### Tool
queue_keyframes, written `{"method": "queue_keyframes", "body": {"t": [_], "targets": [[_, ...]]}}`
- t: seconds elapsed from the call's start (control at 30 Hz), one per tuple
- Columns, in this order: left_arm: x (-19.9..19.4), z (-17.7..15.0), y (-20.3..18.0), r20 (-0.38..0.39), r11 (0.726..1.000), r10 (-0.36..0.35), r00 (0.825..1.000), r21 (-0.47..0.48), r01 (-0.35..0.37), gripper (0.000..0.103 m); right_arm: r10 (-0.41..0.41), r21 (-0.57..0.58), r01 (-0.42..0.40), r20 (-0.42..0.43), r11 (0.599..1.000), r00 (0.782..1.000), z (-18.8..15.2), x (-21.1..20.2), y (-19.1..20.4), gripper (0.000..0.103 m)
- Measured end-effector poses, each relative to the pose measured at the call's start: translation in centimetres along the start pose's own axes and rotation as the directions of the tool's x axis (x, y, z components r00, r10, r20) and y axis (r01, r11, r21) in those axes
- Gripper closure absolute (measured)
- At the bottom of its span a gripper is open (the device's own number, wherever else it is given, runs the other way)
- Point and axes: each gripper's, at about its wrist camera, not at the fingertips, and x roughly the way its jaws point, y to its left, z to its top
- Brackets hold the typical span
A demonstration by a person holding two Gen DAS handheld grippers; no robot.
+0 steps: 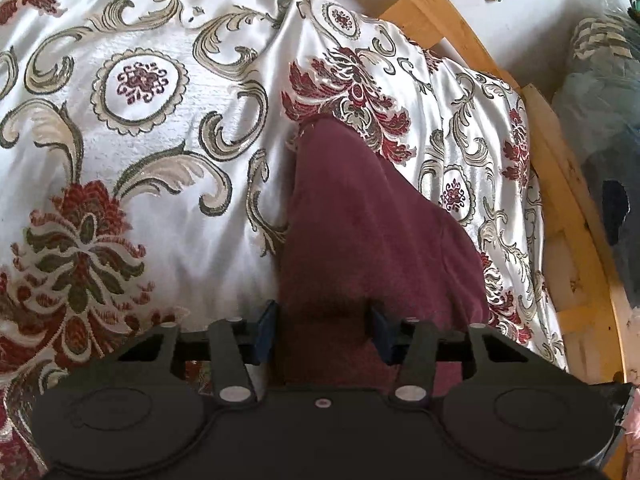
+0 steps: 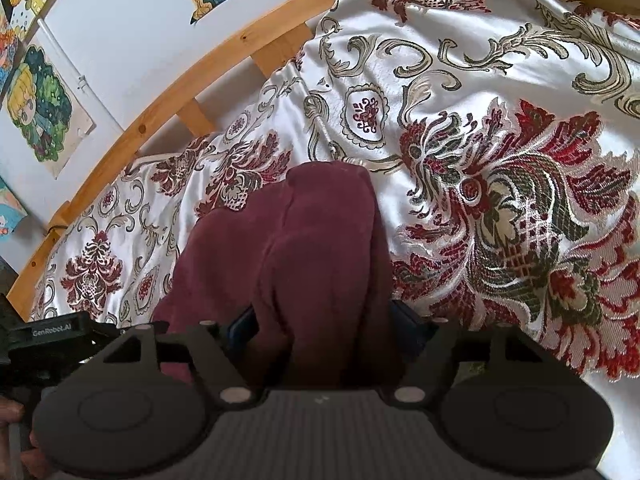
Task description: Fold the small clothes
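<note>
Right gripper view alone shows posters.

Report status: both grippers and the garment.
Left gripper shut on maroon garment. Right gripper shut on it too. Garment hangs over patterned bedspread. Nothing in the way.

Garment on the bed, a gripper at each end.
The garment lies on the bedspread; bed rail runs behind, posters on the wall beyond.
</note>
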Motion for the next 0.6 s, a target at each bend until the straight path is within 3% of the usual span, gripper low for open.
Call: {"method": "queue_keyframes", "body": {"t": [0.3,0.5,0.6], "targets": [[-0.5,-0.2,-3.1,0.018,0.986,0.086,0.996,0.145,-0.088,0.069,-0.003,-0.028,0.003,0.008,1.000,1.000,-0.2,-0.4,0.7,0.042],[-1.4,0.0,-4.9,0.028,0.973,0.123,0.992,0.195,-0.126,0.075,0.022,-0.018,-0.021,0.035,1.000,0.999,-0.3,-0.8,0.7,0.062],[-2.0,-0.3,-6.6,0.061,0.949,0.154,0.986,0.268,-0.165,0.077,0.015,-0.077,-0.010,0.072,0.997,0.997,-0.4,-1.4,1.6,0.068]]}}
